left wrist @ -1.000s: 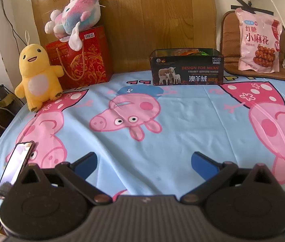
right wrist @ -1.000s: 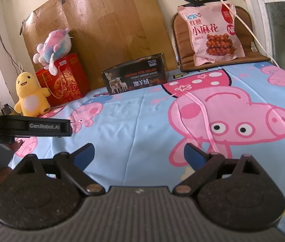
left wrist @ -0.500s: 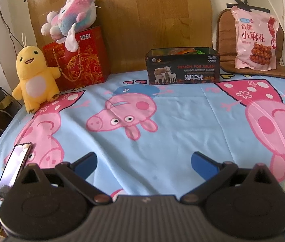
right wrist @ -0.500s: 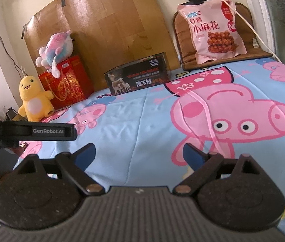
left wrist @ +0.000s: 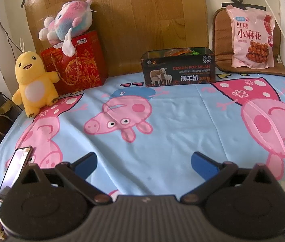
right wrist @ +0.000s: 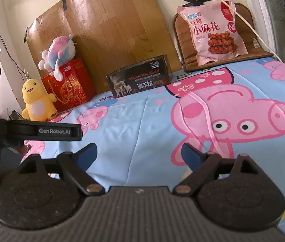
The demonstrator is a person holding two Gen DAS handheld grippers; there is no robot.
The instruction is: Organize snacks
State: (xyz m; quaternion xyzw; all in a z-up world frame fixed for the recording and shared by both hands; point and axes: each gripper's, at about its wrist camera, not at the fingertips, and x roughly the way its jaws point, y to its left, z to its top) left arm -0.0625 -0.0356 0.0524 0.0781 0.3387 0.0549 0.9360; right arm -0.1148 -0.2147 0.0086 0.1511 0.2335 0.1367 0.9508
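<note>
- Snack bag [left wrist: 252, 40]: pink and glossy, with red Chinese lettering and a printed picture of brown fried twists low on its front; it stands upright, leaning back on a brown cushion [left wrist: 220, 40] to the right of the box [left wrist: 179, 68].
- The same bag [right wrist: 215, 34] in the right wrist view looks puffed and sealed, with a white cable [right wrist: 243, 20] crossing in front of its upper right corner.
- Box: black, open-topped, printed with sheep and "DESIGN FOR MILAN"; orange and green wrappers show over its rim, too small to identify. It sits at the far edge of the bed sheet [left wrist: 172, 121], against a wooden board [left wrist: 142, 16].
- Left of the box stand a red gift bag [left wrist: 78, 64] with a pastel plush [left wrist: 68, 24] on top, and a yellow plush [left wrist: 33, 82] just beside the bag.
- Phone [left wrist: 14, 173]: lies near the sheet's left edge, well apart from the box, toward the camera.
- Left gripper [left wrist: 143, 162]: jaws spread wide over bare sheet, nothing between them, well short of the box.
- Right gripper [right wrist: 139, 154]: jaws wide but closing slightly, nothing between them, also well short of the box.
</note>
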